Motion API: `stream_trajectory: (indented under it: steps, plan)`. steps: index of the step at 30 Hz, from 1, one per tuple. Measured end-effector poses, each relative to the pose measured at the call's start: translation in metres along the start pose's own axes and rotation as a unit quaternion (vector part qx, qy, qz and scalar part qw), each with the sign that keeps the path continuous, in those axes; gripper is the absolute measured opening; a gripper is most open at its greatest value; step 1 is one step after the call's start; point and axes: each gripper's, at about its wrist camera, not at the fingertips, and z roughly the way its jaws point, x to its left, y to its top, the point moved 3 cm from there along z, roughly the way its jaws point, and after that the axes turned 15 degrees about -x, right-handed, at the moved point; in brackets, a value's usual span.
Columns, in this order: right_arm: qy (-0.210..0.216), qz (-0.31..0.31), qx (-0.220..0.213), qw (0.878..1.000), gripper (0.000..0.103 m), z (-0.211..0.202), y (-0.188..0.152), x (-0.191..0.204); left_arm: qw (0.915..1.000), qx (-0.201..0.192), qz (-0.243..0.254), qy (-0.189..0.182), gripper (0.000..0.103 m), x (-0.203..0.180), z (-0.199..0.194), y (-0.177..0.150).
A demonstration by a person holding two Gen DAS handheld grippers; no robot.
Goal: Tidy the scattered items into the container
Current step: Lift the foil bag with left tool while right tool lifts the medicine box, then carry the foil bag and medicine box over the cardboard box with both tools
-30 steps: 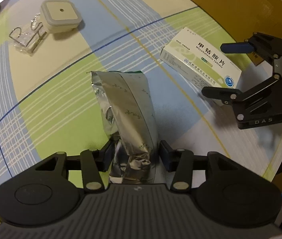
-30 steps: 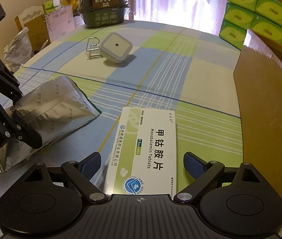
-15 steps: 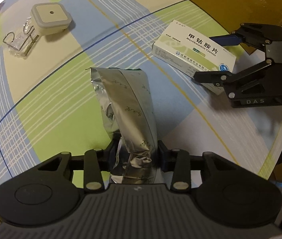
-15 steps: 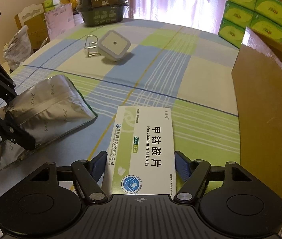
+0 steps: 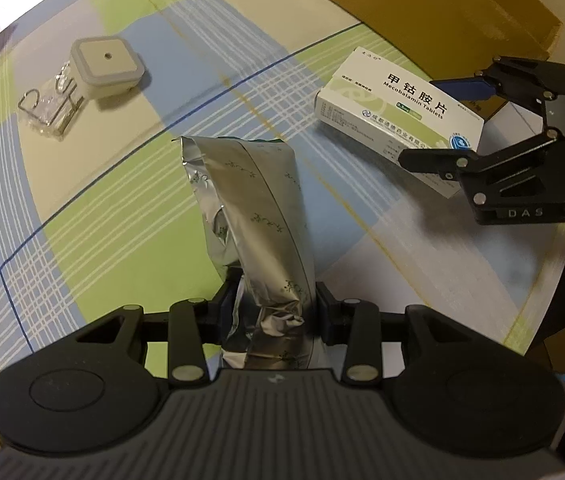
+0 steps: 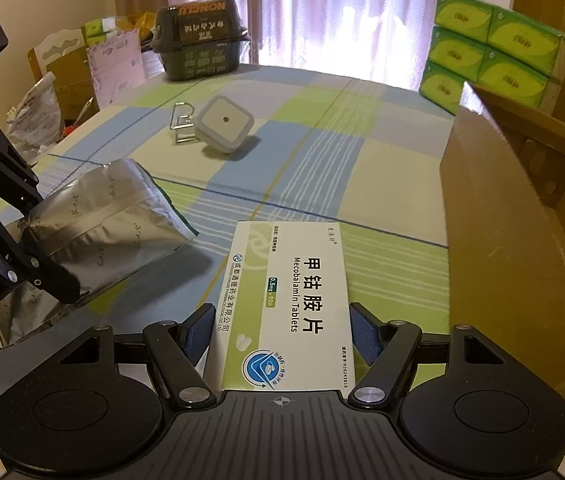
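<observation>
Silver foil pouch [image 5: 258, 216] pinched lengthwise in left gripper [image 5: 272, 308], tablet box [image 6: 286, 304] lengthwise between right gripper's [image 6: 282, 336] closing fingers.

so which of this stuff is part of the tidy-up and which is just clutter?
Job:
- foil pouch, pinched in left tool
- tablet box, between right tool's pads
- square white gadget
- wire clip
- cardboard box, the container

Lying about:
- green tissue packs
- dark HONGLU carton
</observation>
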Motion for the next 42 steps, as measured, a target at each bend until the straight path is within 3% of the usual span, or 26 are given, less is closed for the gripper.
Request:
stream_trajectory:
  steps: [8, 18, 30, 42]
  plan:
    - [-0.017, -0.003, -0.026, 1.000, 0.073, -0.029, 0.019, -0.007, 0.9998, -0.019, 0.004, 0.002, 0.035, -0.020, -0.015, 0.021]
    - [-0.059, -0.003, -0.080, 0.995, 0.073, -0.079, 0.061, -0.033, 0.9982, -0.058, 0.015, -0.004, 0.035, -0.059, -0.046, 0.079]
    - [-0.125, 0.010, -0.118, 0.985, 0.073, -0.136, 0.091, -0.116, 0.9935, -0.099, 0.051, -0.021, 0.035, -0.144, -0.054, 0.173]
    - [-0.168, 0.034, -0.104, 0.980, 0.073, -0.150, 0.074, -0.193, 0.9908, -0.120, 0.023, -0.057, 0.035, -0.200, -0.016, 0.250]
